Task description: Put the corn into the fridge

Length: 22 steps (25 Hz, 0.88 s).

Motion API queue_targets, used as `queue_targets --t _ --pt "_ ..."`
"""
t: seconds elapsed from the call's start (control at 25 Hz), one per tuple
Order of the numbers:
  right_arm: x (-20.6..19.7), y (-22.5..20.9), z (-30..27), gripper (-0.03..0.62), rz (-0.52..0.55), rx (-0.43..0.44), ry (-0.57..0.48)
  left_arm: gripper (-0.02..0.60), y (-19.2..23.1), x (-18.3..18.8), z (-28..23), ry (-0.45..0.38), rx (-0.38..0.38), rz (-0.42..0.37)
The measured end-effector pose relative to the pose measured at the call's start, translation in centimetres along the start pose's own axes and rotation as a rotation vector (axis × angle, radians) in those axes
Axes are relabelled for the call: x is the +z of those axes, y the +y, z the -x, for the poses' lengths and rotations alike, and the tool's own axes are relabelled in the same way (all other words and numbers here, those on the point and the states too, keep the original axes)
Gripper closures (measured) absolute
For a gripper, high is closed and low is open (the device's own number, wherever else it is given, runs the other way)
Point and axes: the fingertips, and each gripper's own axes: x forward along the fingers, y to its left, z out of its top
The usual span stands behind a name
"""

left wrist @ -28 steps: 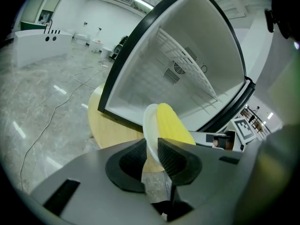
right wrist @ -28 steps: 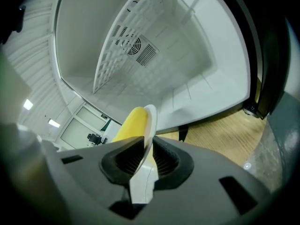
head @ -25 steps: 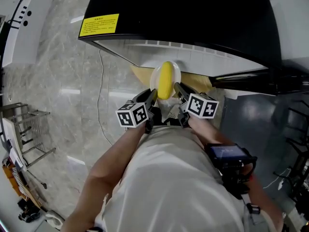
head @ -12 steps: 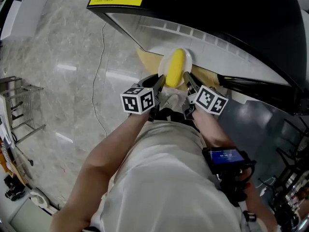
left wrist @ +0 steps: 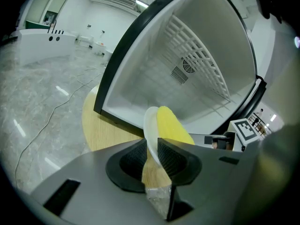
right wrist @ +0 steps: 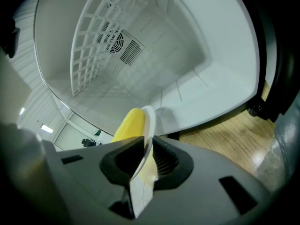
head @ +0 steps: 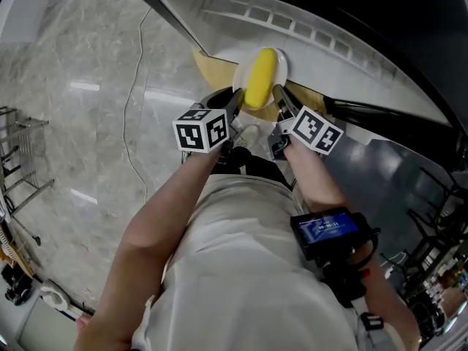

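Holding a round white plate (head: 282, 67) with a yellow corn cob (head: 259, 77) lying lengthwise on it, pinched from both sides.

Left gripper (head: 235, 102): jaws closed on the plate's left rim. Confirmed in the left gripper view, with the thin white edge (left wrist: 150, 124) squeezed between the black ribbed pads (left wrist: 171, 159) and the corn (left wrist: 173, 128) just beyond them. Clamp point at (left wrist: 151, 156).

Right gripper (head: 281, 101): same story, jaws closed on the opposite rim. In the right gripper view, plate edge (right wrist: 150, 121) wedged between the pads, corn (right wrist: 129, 124) on the far side of it. Clamp point at (right wrist: 147, 156).

Corn location: on the plate, in the air between the two grippers, directly in front of the open black-framed fridge with white interior (head: 307, 46). Not yet inside the cavity. Hanging over a round light-wood tabletop (head: 212, 66) that carries the fridge.

Fridge interior in both gripper views (left wrist: 154, 93) (right wrist: 187, 36): bare white walls, a white wire grid shelf (right wrist: 93, 36), a round fan vent (right wrist: 114, 40) with a small louvre beside it on the back wall.

Wood surface also visible at (left wrist: 101, 125) and (right wrist: 225, 132).

Around: grey marble floor (head: 80, 108) with a thin cable (head: 130, 123) running across it, a metal wire rack (head: 18, 159) at far left. On the right forearm, a strapped-on device with a lit blue screen (head: 327, 228).
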Motion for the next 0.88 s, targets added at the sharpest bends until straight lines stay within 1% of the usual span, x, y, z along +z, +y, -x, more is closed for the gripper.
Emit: queue_targets --t 0.36,0.48,0.6,0.76,0.88 --pt "1.6 0.3 -1.5 0.536 0.051 0.008 -0.011 0.505 0.7 1.7 -1.3 -0.016 0.006 -0.010" --pt "2.3 0.3 -1.9 0.537 0.050 0.004 -0.018 0.505 0.7 2.3 -1.8 -0.025 0.009 -0.002" --pt "3.9 0.4 -2.9 0.537 0.048 0.004 -0.046 0.505 0.8 3.8 -2.8 -0.044 0.013 -0.003" --pt "5.3 0.2 -3.4 0.537 0.034 -0.013 -0.071 0.505 0.5 4.7 -3.6 -0.047 0.015 0.017" --pt "6.4 -0.1 -3.9 0.537 0.026 -0.026 -0.089 0.505 0.4 5.6 -4.4 -0.052 0.020 0.016"
